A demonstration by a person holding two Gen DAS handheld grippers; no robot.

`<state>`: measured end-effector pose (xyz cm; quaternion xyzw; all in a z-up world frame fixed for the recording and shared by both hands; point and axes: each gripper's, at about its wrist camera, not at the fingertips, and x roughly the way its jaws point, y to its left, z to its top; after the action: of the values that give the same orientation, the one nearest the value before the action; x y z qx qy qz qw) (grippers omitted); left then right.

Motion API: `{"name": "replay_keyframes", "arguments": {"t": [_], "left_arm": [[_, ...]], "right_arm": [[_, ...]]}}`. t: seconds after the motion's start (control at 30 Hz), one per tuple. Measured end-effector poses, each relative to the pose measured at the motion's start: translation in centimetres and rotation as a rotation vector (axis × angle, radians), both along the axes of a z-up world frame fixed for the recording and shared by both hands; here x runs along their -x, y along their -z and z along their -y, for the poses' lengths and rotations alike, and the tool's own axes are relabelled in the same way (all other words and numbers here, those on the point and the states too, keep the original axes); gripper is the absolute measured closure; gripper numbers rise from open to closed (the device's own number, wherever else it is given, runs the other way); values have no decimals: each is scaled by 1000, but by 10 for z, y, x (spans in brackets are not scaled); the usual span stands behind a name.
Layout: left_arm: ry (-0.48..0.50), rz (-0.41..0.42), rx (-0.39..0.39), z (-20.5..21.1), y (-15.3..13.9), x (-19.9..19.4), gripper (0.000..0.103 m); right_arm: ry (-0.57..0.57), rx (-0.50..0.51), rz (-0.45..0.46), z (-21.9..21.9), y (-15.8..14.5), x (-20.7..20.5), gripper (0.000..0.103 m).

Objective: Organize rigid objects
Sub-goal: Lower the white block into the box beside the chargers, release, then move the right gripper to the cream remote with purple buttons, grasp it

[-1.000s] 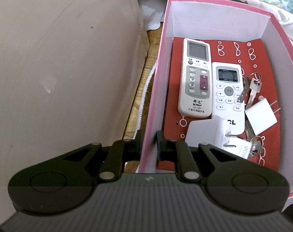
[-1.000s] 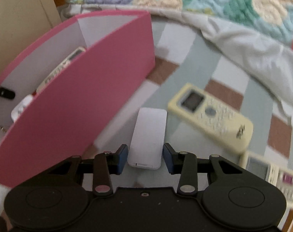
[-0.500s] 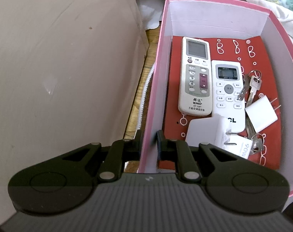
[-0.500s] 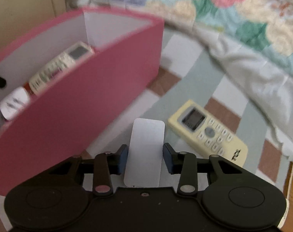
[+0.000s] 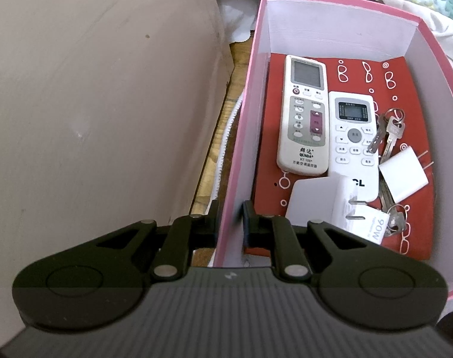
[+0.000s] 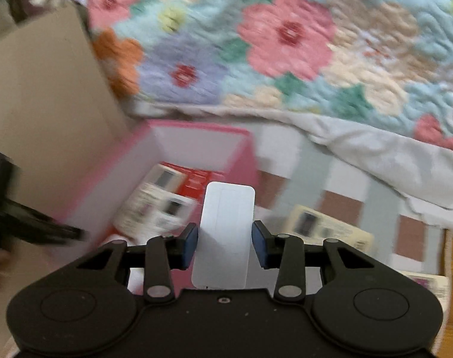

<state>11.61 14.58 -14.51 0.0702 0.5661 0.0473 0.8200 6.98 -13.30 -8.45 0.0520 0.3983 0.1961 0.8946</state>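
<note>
In the left wrist view, the left gripper (image 5: 229, 219) is closed on the near left wall of the pink box (image 5: 241, 137), one finger outside and one inside. On the box's red floor lie a tall white remote (image 5: 304, 116), a shorter white remote (image 5: 355, 140) just beside it, a bunch of keys (image 5: 387, 132), a small white plug (image 5: 404, 177) and a larger white charger (image 5: 325, 200) nearest the gripper. A beige wall (image 5: 101, 95) stands to the left. In the right wrist view, which is blurred, the right gripper (image 6: 224, 240) grips a flat white slab (image 6: 225, 232) between its blue pads (image 6: 190, 243), held above the pink box's right wall (image 6: 244, 161). A cream remote (image 6: 328, 229) lies on the checked cloth (image 6: 340, 185) outside the box, below a floral quilt (image 6: 286, 38).
</note>
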Motion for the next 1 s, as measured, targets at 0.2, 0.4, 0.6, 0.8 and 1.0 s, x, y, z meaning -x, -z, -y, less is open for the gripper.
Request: {"name": "replay_keyframes", "arguments": {"t": [0.2, 0.4, 0.6, 0.8, 1.0], "left_arm": [[17, -6, -6, -1, 0, -1, 89], [-13, -10, 37, -7, -1, 2, 91], [18, -12, 17, -3, -2, 4, 90], [33, -18, 11, -3, -1, 4, 90], [39, -21, 12, -3, -1, 3, 91]], "right_arm": [[-127, -126, -99, -35, -18, 5, 58], [-146, -15, -132, -73, -3, -2, 58], [-142, 112, -144, -91, 9, -10, 52], [-113, 30, -101, -69, -11, -7, 50], [-101, 47, -105, -37, -39, 2, 50]]}}
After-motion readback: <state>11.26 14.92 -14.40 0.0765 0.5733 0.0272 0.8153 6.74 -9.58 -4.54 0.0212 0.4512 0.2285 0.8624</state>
